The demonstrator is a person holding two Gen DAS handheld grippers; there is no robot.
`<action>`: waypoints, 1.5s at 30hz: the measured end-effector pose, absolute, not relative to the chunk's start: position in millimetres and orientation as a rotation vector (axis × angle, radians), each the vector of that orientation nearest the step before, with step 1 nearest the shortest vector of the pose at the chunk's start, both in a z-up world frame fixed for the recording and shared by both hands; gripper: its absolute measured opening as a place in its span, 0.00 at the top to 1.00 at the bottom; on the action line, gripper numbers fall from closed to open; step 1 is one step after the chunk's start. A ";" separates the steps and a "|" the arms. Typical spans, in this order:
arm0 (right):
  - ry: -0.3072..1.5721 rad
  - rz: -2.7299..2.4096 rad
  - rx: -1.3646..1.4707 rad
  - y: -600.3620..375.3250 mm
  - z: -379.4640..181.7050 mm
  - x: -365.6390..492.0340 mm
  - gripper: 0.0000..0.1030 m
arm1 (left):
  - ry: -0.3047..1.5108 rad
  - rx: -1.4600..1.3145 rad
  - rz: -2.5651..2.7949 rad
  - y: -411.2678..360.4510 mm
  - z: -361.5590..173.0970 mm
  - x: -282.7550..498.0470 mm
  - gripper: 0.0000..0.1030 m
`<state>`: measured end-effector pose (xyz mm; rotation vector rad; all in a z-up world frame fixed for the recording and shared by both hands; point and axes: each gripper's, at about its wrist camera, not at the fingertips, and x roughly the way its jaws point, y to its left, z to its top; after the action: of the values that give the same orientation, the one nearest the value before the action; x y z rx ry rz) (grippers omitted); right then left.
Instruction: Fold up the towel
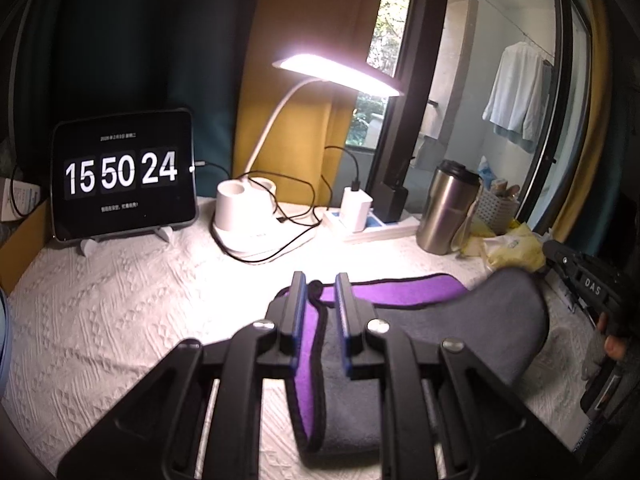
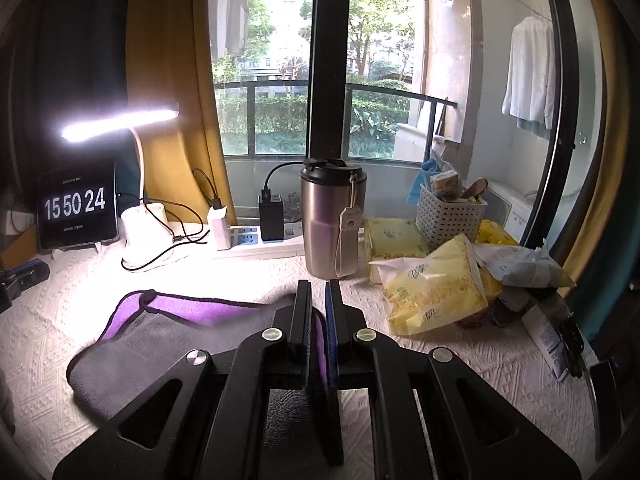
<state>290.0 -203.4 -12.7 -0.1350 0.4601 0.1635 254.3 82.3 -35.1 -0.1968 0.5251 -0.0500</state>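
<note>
Towel (image 1: 420, 332), grey w/ purple lining, lies half-folded on the white tablecloth (image 1: 120, 320). Right gripper (image 2: 318, 304) pinches its edge; left gripper (image 1: 320, 292) hangs open over the near corner, holding nothing. Risk: one-sided pull skews fold, or cloth slips free

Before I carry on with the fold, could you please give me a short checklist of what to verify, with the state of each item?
1. Right gripper holds the towel: ok, the fingers are nearly closed with purple cloth between them.
2. Left gripper holds the towel: not ok, its fingers stand apart over the purple edge, with a gap.
3. Right side of the towel raised: ok, a grey flap arches up in the left wrist view.
4. Edges aligned: cannot tell, the grippers cover the near edge.
5. Steel tumbler and yellow packets off the towel: ok.
6. Lamp cable off the towel: ok.
</note>
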 end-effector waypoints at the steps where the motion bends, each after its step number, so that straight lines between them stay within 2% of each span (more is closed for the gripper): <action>1: 0.464 0.165 -0.141 -202.3 -14.4 292.4 0.92 | 0.530 -0.196 -0.050 82.3 -36.5 256.2 0.86; 11: 0.556 0.153 -0.122 -219.5 -36.9 305.6 0.92 | 0.734 -0.186 -0.109 69.0 -83.7 301.3 0.83; 15: 0.598 0.134 -0.102 -230.0 -48.3 311.8 0.92 | 0.792 -0.179 -0.117 63.6 -100.7 317.9 0.72; 17: 0.616 0.126 -0.093 -234.4 -54.5 314.8 0.92 | 0.812 -0.174 -0.115 62.9 -106.6 323.6 0.63; 18: 0.626 0.124 -0.089 -236.1 -57.4 316.6 0.91 | 0.827 -0.179 -0.122 62.4 -109.9 326.6 0.54; 19: 0.635 0.123 -0.084 -237.6 -60.4 317.6 0.90 | 0.838 -0.185 -0.130 62.2 -112.8 329.1 0.52; 22: 0.672 0.122 -0.069 -241.8 -71.0 322.4 0.80 | 0.866 -0.163 -0.120 60.1 -119.7 335.5 0.52; 26: 0.722 0.121 -0.051 -246.6 -85.0 327.7 0.76 | 0.882 -0.150 -0.139 57.6 -124.4 341.4 0.52; 30: 0.766 0.112 -0.022 -253.4 -94.4 333.3 0.67 | 0.892 -0.114 -0.143 51.2 -126.9 348.3 0.54; 33: 0.805 0.116 -0.007 -256.5 -100.3 338.1 0.61 | 0.906 -0.079 -0.157 44.9 -131.4 354.0 0.69; 39: 0.873 0.161 0.038 -254.3 -114.0 345.3 0.60 | 0.891 -0.059 -0.175 39.4 -131.3 354.7 0.89; 41: 0.870 0.164 0.036 -252.1 -114.6 345.1 0.69 | 0.885 -0.057 -0.177 38.5 -130.3 353.8 0.91; 42: 0.866 0.158 0.030 -251.2 -113.9 345.2 0.82 | 0.881 -0.059 -0.176 38.6 -129.5 353.4 0.91; 43: 0.856 0.144 0.019 -250.6 -112.2 344.6 0.90 | 0.877 -0.064 -0.176 39.5 -128.2 352.8 0.91; 45: 0.834 0.141 0.013 -250.3 -108.0 344.1 0.93 | 0.860 -0.069 -0.175 40.7 -123.8 350.9 0.92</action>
<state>344.1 -250.3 -108.0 0.0128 0.8345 0.1411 350.9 40.7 -123.8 -0.0695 0.8595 -0.1749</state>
